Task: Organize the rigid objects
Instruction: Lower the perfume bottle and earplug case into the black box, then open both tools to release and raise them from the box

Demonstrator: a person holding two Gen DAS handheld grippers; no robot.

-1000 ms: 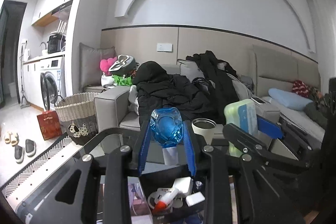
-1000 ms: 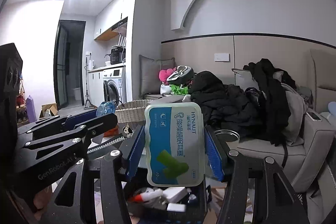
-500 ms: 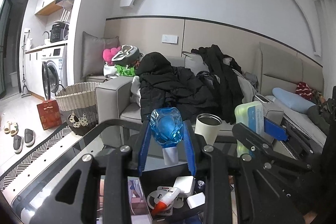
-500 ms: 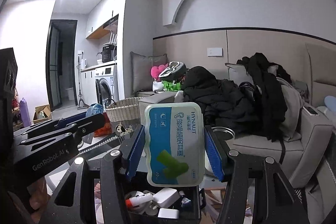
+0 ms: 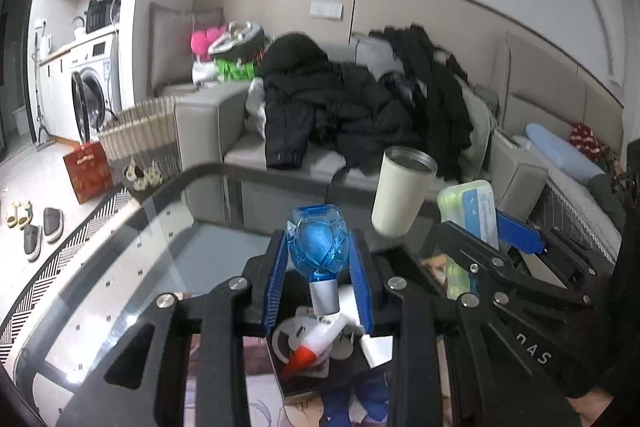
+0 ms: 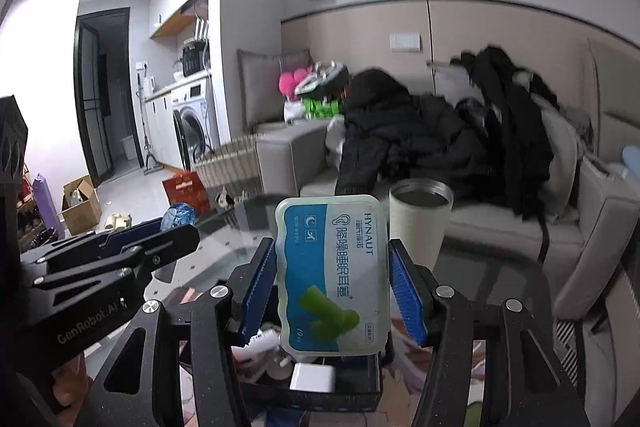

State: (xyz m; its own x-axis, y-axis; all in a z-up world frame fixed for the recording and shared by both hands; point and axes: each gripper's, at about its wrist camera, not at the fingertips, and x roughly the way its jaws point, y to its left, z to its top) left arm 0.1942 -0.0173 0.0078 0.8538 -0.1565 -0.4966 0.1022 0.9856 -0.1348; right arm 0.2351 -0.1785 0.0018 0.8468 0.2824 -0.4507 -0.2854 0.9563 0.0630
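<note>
My left gripper [image 5: 318,259] is shut on a faceted blue glass bottle [image 5: 317,243], held neck down above a black tray [image 5: 320,383] of small items: a white tube with a red tip [image 5: 316,347] and a white charger [image 5: 376,351]. My right gripper [image 6: 334,283] is shut on a pale green earplug box with a blue label [image 6: 334,275], held upright over the same tray [image 6: 340,383]. The box and right gripper show at the right of the left wrist view [image 5: 470,215]; the bottle shows at the left of the right wrist view [image 6: 178,215].
A cream tumbler [image 5: 402,191] stands on the glass table [image 5: 132,267] behind the tray. Beyond are a grey sofa [image 5: 216,123] piled with black coats, a wicker basket [image 5: 138,131], a red bag [image 5: 86,171] and a washing machine [image 5: 94,95].
Both grippers have tilted down and moved lower towards the tray, keeping their objects. The table and tumbler now sit higher in both views.
</note>
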